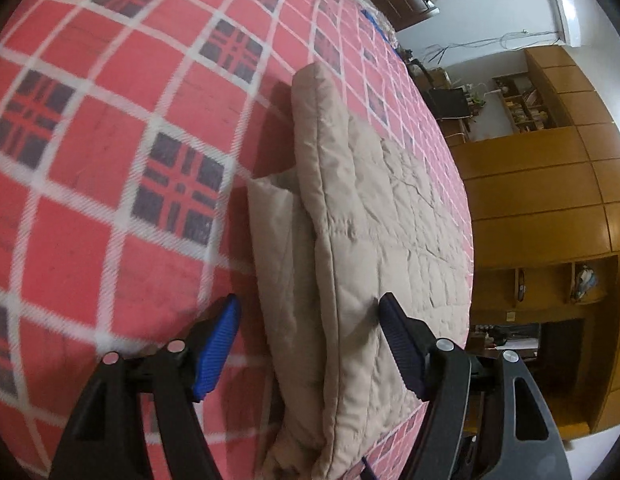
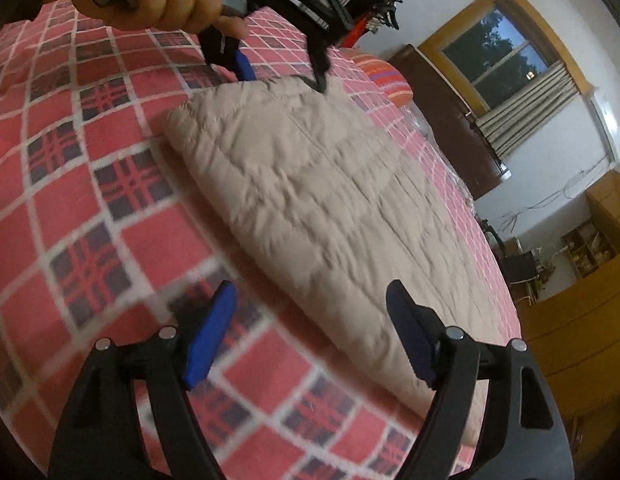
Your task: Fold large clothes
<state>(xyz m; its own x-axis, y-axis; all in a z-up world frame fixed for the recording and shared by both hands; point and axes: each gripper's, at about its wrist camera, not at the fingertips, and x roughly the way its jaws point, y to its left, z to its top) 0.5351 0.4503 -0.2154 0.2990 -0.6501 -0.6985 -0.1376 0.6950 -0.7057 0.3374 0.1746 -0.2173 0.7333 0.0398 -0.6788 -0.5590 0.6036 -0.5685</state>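
While folded jacket (image 1: 361,240) lies flat, left gripper (image 1: 310,340) fingers straddling it

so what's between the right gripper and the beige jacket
Nothing but bare checked bedspread. In the right wrist view, the open right gripper sits just short of the folded beige jacket, with only red plaid between them.

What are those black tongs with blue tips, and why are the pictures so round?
A person holds one pair of tongs in each hand, and each has a small bulging camera that bends the picture round. One picture looks along the left tongs, the other along the right tongs. In the right picture you can also see the hand holding the left tongs. A beige padded coat, already folded, lies on a red checked blanket. Both tongs are open and hold nothing.
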